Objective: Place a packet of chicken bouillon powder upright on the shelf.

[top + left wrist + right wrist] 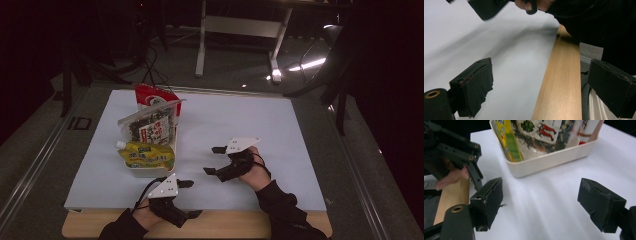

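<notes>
From above: left hand-held gripper [191, 199] wide, empty, at counter [240, 120] front edge; right hand-held gripper [212, 160] wide, empty, right of tub [148, 172] with packets [150, 125]. Along the left jaws: white sheet [506, 50], wood edge [561, 82]. Along the right jaws: tub near, just ahead.

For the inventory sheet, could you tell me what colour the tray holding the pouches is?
Cream-white tray, clearest in the right gripper view.
</notes>
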The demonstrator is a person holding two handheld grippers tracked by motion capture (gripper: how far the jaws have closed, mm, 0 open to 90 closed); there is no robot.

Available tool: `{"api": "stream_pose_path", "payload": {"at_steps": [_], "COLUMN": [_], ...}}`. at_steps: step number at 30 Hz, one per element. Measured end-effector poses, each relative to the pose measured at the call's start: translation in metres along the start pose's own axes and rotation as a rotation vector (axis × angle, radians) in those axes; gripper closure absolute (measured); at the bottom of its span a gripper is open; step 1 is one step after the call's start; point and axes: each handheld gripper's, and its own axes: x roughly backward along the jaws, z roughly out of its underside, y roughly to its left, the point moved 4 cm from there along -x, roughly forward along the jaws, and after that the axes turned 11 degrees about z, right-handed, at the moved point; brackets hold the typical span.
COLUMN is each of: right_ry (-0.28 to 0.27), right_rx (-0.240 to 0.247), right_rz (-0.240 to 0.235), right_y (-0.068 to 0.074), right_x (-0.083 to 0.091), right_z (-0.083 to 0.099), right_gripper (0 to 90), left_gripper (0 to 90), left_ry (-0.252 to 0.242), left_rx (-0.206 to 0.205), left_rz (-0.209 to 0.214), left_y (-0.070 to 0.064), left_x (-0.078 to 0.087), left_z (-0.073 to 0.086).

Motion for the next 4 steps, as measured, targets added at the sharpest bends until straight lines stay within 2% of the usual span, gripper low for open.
{"api": "stream_pose_path", "payload": {"at_steps": [2, 4], "right_ry": [0.001, 0.012], "right_rx": [-0.003, 0.009], "right_rz": [-0.004, 0.011], "right_y": [-0.0002, -0.0008], "right_x": [-0.0005, -0.0017], "right_z": [0.0023, 0.0065], "right_gripper": [18.1, 17.6], "left_gripper": [7.7, 7.8], "left_ry": [0.0, 0.002], "left_rx": [0.001, 0.002], "left_rz": [0.001, 0.0], "left_y": [0.0002, 0.0004], "left_x": [0.0001, -0.0001], "left_z": [0.0002, 0.001]}}
